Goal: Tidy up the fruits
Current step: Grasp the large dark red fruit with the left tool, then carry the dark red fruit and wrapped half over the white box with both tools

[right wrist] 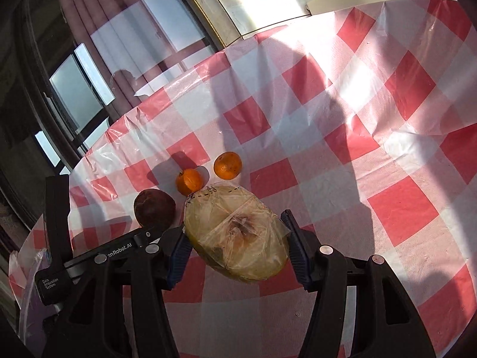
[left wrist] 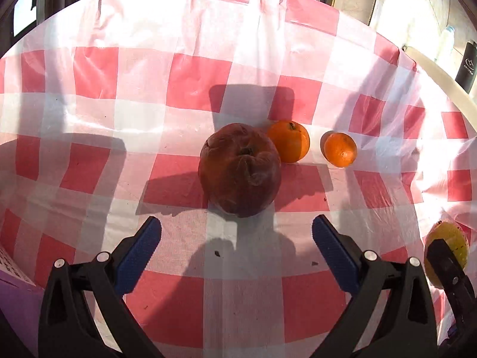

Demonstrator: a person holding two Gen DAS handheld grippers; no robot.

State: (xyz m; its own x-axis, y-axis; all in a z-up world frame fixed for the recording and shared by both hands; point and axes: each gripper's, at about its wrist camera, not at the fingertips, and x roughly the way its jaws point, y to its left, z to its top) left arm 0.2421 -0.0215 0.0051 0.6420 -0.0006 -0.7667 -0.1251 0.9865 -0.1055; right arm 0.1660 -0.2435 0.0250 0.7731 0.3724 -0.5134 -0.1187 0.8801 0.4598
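Left wrist view: left tongs (left wrist: pixel 237 232), spread wide and empty, poised just short of a dark red wrinkled fruit (left wrist: pixel 240 169) that sits on the bench (left wrist: pixel 89 119), which is covered in a red-and-white check plastic cloth. The fruit lies between the lines of the two blue pads, not touched by either.

- Item: larger orange (left wrist: pixel 288 140), just behind and right of the dark fruit, close enough that contact cannot be ruled out.
- Item: smaller orange (left wrist: pixel 340 149), beside the larger one, a gap between them.
- Item: yellow wrapped fruit (left wrist: pixel 447 240), at the far right edge of this view, partly hidden by the other tool.

Right wrist view: right tongs (right wrist: pixel 235 247), clamped on the yellow wrapped fruit (right wrist: pixel 238 235), a large pale-yellow piece in clear film, one pad on each flank. Whether it rests on the cloth or is lifted clear cannot be told.

- Step in hand, as judged: three fruits form a loose row at mid-bench; the wrapped piece is being carried to or from that group.
- Next move, as judged: set the wrapped fruit down on bare cloth near the row, then spread the pads without nudging the oranges. The film looks slippery, so a firm, level hold matters. The left tongs would need only to advance and squeeze round the dark fruit.
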